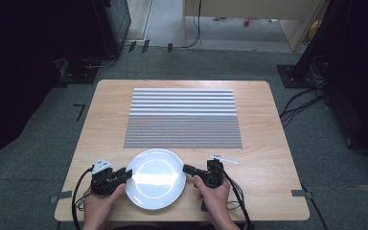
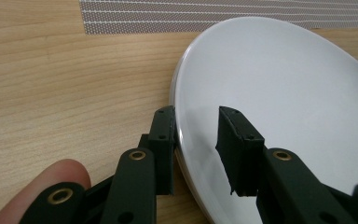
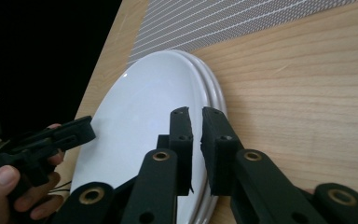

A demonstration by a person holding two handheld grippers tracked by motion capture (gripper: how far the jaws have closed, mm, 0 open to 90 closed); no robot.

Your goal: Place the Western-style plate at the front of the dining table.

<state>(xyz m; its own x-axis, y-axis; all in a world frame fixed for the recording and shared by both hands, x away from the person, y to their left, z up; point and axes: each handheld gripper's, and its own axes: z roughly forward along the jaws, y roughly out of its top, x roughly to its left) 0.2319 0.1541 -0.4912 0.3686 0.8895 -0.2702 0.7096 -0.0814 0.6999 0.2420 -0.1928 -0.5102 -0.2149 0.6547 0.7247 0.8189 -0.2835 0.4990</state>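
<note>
Straddling the plate (image 1: 155, 179) rim, left tongs (image 2: 196, 144) gape; right tongs (image 3: 196, 149) pinch its opposite edge.

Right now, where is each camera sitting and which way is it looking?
High view: sits above the person's side of the table, looking forward and down at the striped mat and white plates; both hands and forearms show.
Left gripper view: rides on the left gripper, looking along its fingers across the plates' rim; a fingertip shows.
Right gripper view: rides on the right gripper, looking across the plates at the other hand with its gripper.
All three share the plates and mat.
</note>
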